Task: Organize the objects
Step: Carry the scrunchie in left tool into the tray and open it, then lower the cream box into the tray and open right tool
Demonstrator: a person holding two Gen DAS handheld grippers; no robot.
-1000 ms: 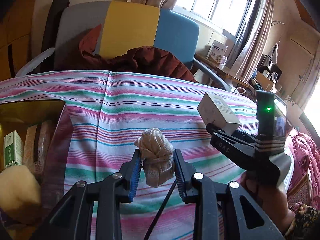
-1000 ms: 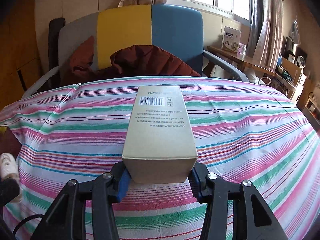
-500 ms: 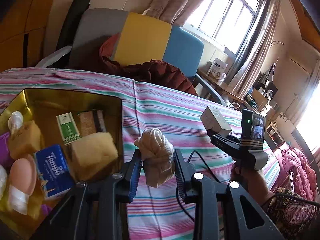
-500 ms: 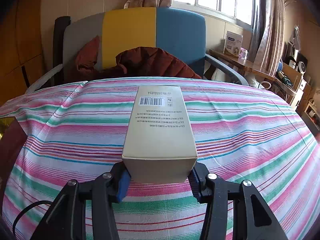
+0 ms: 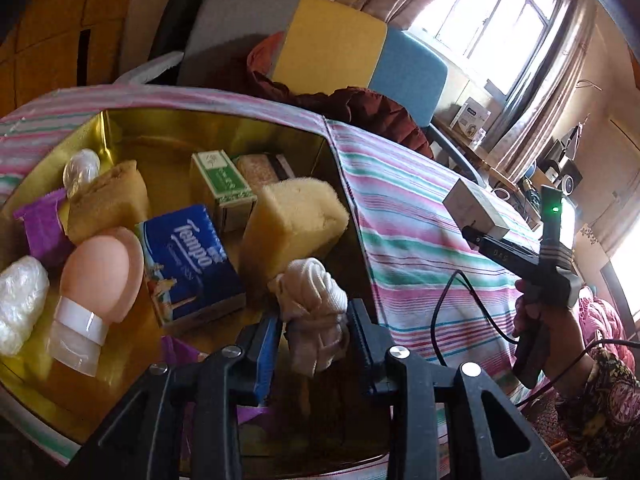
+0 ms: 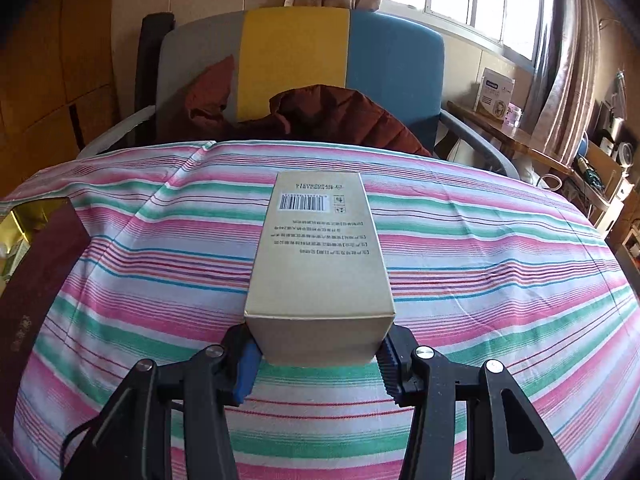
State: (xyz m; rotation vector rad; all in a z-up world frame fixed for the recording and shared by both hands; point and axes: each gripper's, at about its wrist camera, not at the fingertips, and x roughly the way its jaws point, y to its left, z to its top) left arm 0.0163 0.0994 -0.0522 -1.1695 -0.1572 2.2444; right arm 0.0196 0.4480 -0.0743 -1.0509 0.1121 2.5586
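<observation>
Left gripper (image 5: 314,330): now over the tin (image 5: 132,128), jaws opening around the rag (image 5: 312,308).
Right gripper (image 6: 316,360): unchanged, clamps the box (image 6: 320,256).

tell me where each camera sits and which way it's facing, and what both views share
Left wrist: on the left hand-held gripper, angled down at the gold tin; jaws opening around a rolled cloth; the person's right hand shows.
Right wrist: on the right hand-held gripper, facing across the striped tablecloth toward the armchair; clamps a beige box.
Shared: beige box, tablecloth, armchair, tin.
</observation>
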